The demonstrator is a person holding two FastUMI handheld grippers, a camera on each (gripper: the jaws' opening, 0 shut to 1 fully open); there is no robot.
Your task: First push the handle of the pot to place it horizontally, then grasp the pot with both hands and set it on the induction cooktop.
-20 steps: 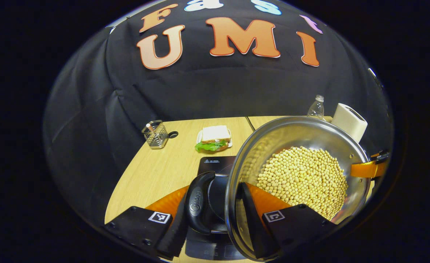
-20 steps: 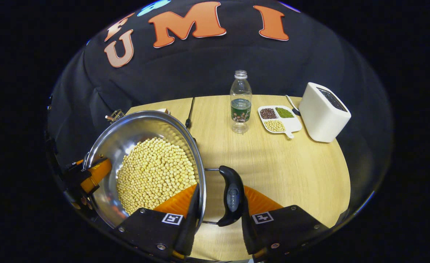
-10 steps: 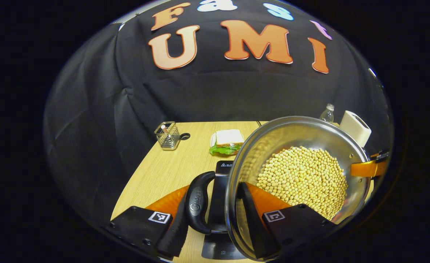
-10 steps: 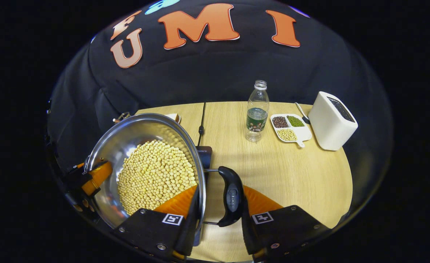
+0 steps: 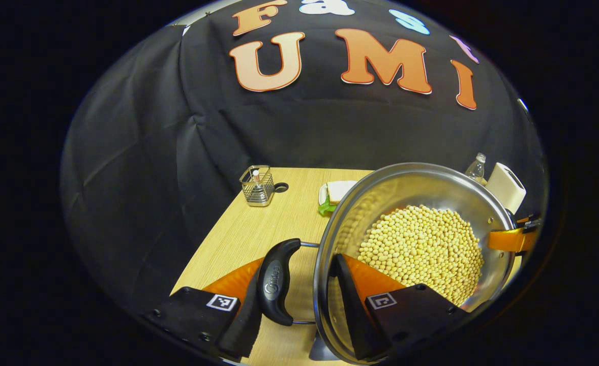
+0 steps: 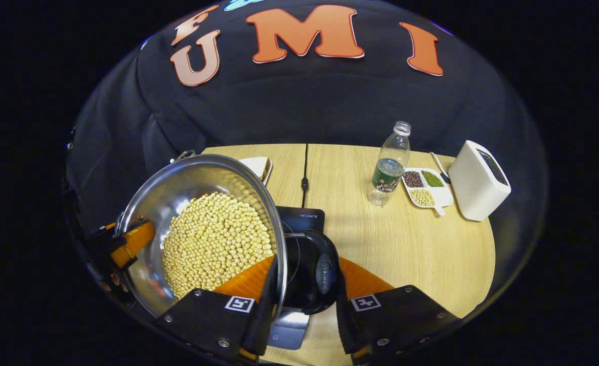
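A steel pot full of yellow beans hangs between both grippers. In the left gripper view my left gripper is shut on it, one finger outside the black side handle and the other inside the rim. The right gripper's finger shows at the far rim. In the right gripper view my right gripper is shut the same way on the pot at the other black handle. The black induction cooktop lies under that handle and runs beneath the pot. The left gripper holds the far side.
On the wooden table stand a water bottle, a divided dish of beans and a white appliance at the right. A cable runs back from the cooktop. A sandwich and a wire holder sit at the back left.
Both grippers have carried the pot leftward. The cooktop has slid out from under the left handle and come into sight under the right handle. Both grips are unchanged.
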